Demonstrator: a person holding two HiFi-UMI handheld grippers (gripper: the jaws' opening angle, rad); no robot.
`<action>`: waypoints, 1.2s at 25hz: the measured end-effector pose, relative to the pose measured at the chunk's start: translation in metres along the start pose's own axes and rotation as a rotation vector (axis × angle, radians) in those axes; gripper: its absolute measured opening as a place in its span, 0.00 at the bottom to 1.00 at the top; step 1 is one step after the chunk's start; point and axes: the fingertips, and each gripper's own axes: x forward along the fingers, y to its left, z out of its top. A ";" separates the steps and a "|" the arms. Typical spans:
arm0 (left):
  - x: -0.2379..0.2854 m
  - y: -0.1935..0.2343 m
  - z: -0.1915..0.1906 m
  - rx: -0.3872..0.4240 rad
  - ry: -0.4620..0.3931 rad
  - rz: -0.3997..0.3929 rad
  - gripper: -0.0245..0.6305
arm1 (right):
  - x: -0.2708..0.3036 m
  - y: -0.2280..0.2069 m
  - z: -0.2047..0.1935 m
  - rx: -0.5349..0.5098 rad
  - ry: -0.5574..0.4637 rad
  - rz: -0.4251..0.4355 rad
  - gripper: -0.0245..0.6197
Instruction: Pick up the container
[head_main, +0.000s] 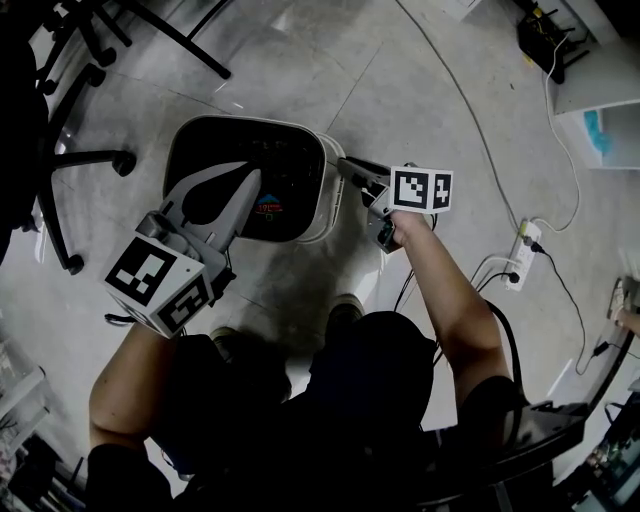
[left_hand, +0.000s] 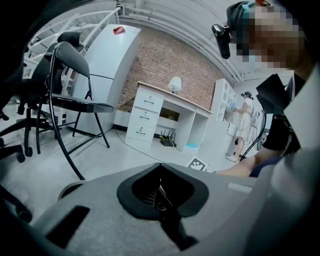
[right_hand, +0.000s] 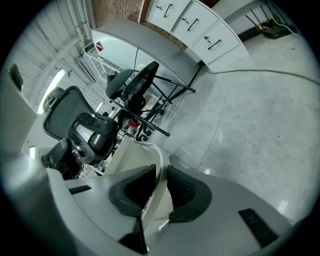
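A white container with a dark inside stands on the concrete floor in the head view. My right gripper reaches its right edge. In the right gripper view the container's white rim runs between the dark pads, and my right gripper is shut on it. My left gripper hovers over the container's opening, shut, with nothing in it. In the left gripper view my left gripper looks out across the room, away from the container. Something small and red and blue lies inside the container.
An office chair base stands on the floor at the left. A power strip with cables lies at the right. My shoes are just behind the container. A folding chair and a white desk stand further off.
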 end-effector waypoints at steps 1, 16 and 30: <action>0.001 -0.001 -0.001 -0.001 0.002 -0.004 0.05 | -0.004 0.003 0.003 0.000 0.000 0.001 0.14; 0.009 -0.020 -0.006 -0.032 0.007 -0.060 0.05 | -0.045 0.076 0.045 -0.024 -0.104 0.266 0.14; 0.006 -0.023 -0.005 -0.049 0.002 -0.066 0.05 | -0.052 0.124 0.071 -0.012 -0.198 0.394 0.07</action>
